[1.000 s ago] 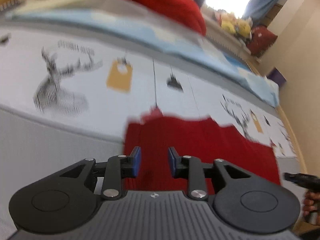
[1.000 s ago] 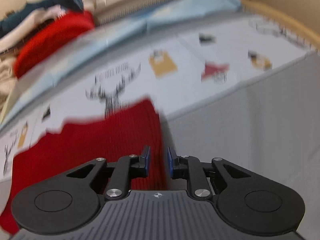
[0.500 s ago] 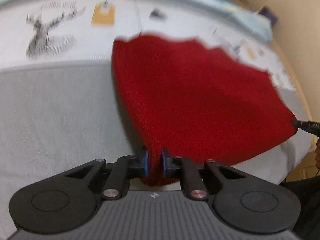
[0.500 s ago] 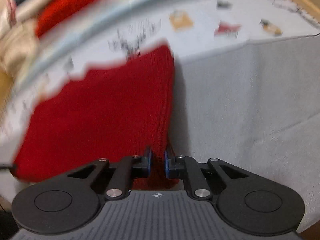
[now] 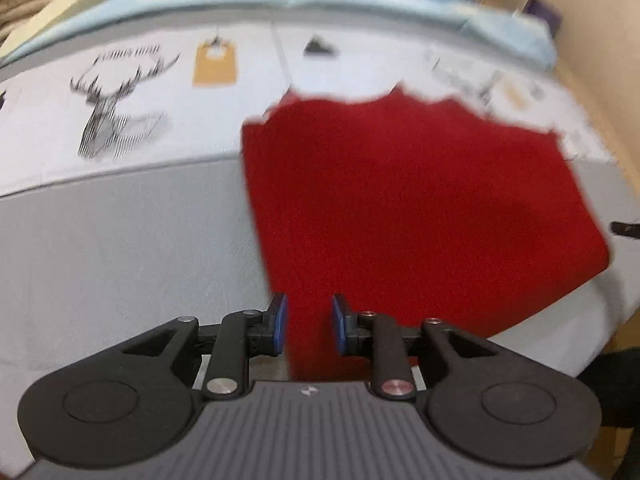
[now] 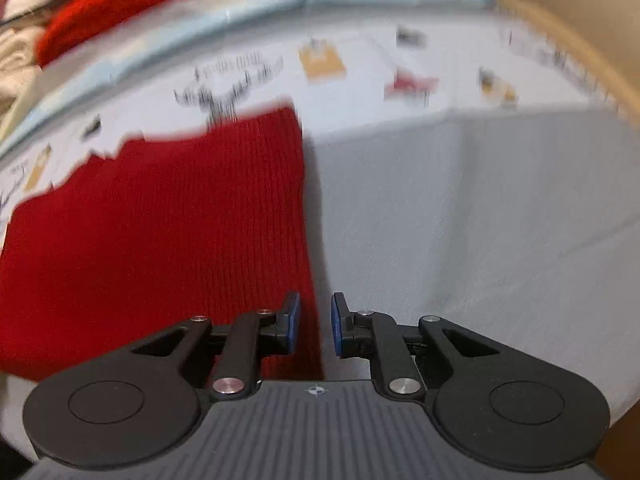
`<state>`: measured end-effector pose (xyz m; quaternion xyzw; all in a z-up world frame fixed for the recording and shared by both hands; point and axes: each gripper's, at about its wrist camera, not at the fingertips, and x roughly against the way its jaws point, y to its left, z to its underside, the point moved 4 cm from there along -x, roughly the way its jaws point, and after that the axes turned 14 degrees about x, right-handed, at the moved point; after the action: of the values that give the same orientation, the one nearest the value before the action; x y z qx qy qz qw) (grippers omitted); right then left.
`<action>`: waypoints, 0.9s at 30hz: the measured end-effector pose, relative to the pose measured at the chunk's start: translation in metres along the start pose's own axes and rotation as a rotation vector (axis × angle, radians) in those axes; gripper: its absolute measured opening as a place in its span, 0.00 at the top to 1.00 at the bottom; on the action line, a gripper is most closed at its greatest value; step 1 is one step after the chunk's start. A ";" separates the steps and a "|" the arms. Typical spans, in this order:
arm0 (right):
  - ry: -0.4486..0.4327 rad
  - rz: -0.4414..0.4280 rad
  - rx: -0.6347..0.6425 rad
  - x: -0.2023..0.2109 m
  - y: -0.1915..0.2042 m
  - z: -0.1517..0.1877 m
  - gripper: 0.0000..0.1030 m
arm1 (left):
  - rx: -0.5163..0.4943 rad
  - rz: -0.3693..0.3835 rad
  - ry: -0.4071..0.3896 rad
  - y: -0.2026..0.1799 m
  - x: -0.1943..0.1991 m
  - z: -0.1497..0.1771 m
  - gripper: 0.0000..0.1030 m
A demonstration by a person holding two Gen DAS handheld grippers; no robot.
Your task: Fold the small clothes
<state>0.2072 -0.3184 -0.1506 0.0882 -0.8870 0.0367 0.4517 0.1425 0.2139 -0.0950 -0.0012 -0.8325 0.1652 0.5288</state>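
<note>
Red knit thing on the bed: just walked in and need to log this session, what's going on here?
A person is folding a red knit garment with two handheld grippers. It lies flat on a grey sheet. The left gripper sits over its near left corner, the right gripper at its near right edge. Both sets of jaws are opening, with pads clear of the cloth.

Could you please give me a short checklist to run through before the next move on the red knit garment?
1. Red knit garment lies flat on the grey sheet: ok.
2. Left hand-held gripper jaws opening, pads clear of the fabric between them: ok.
3. Right hand-held gripper jaws opening over the garment's edge: ok.
4. Far edge straight: not ok, jagged.
5. Number of layers: cannot tell.
</note>
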 end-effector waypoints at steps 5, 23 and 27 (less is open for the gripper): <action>-0.048 -0.095 0.006 0.005 0.001 -0.001 0.82 | -0.071 0.038 0.076 -0.020 -0.016 0.008 0.75; 0.101 -0.042 0.091 -0.023 0.004 0.007 0.72 | -0.058 -0.059 0.139 -0.027 -0.032 0.012 0.75; 0.178 -0.019 0.112 -0.035 0.005 0.011 0.72 | -0.018 -0.058 0.106 -0.021 -0.027 0.005 0.75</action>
<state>0.2178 -0.3112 -0.1852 0.1179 -0.8391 0.0898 0.5234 0.1535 0.1880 -0.1151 0.0095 -0.8044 0.1419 0.5768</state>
